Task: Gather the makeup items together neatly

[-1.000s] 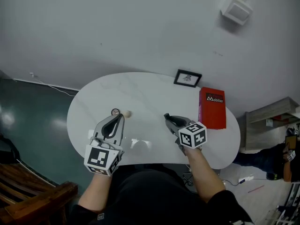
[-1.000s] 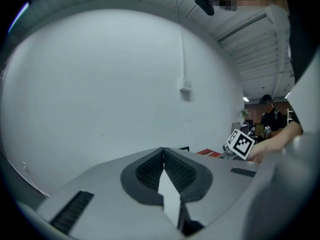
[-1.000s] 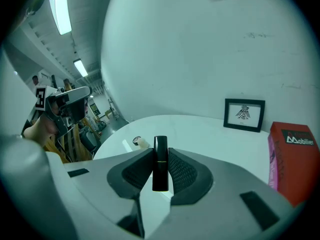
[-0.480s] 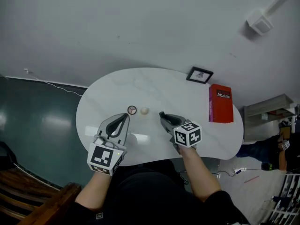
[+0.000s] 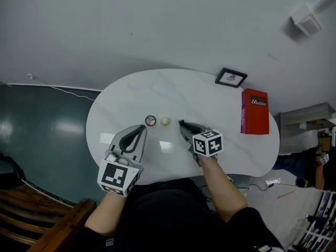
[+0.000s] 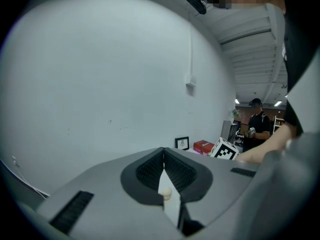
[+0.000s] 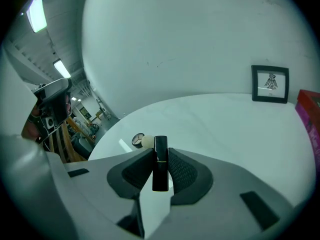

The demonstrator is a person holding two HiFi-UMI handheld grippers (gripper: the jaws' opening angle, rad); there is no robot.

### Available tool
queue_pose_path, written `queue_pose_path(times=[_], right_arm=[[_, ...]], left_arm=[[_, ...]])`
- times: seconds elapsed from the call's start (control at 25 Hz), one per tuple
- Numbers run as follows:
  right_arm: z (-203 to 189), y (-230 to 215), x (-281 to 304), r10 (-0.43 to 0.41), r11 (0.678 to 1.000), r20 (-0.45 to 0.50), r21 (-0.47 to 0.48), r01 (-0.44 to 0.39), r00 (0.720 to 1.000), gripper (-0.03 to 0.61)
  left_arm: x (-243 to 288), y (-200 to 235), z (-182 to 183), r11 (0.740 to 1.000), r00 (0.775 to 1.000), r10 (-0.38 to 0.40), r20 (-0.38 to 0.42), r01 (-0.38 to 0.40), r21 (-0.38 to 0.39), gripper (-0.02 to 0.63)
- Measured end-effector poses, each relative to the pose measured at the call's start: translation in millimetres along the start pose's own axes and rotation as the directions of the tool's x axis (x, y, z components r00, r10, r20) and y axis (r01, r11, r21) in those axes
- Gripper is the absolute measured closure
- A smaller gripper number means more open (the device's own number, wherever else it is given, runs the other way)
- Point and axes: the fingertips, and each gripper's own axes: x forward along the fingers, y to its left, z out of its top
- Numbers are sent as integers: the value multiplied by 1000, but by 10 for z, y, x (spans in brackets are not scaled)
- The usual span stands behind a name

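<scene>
On the white oval table (image 5: 210, 101) lie a small round compact (image 5: 150, 121) and a cream ball-shaped sponge (image 5: 165, 121), side by side. My right gripper (image 5: 182, 124) is shut on a black lipstick tube (image 7: 160, 170) and hovers just right of the sponge (image 7: 148, 142); the compact (image 7: 137, 139) lies beyond it. My left gripper (image 5: 143, 128) sits just below and left of the compact, its tips closed together with nothing held. In the left gripper view the sponge (image 6: 166, 194) shows through the gap behind the meeting tips (image 6: 163, 154).
A small black picture frame (image 5: 231, 78) stands at the table's back right, and a red box (image 5: 255, 112) lies at the right end. A wooden bench (image 5: 37, 219) is at the lower left. A person (image 6: 257, 124) stands far off to the right.
My right gripper has carried the lipstick leftward, much closer to the sponge. The left gripper has drawn back a little from the compact and sponge.
</scene>
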Motion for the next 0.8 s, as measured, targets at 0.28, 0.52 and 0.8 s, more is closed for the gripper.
queue_pose_path(times=[0.28,0.52,0.8], right_arm=[[-120,-203,272,-45,999,-65,9,46,997,476],[-96,-323,416,-86,996,-84,8,87,993,474],[-76,-288,500,-71,997,-83,0,72,994,474]], left_arm=[[102,53,-108,1000,999,-1,-32,1,1,603],[121,122,-149,1000,999,6,-43,-7,-14,603],[137,157,-198,999,999,14,-49,-15,-29,603]])
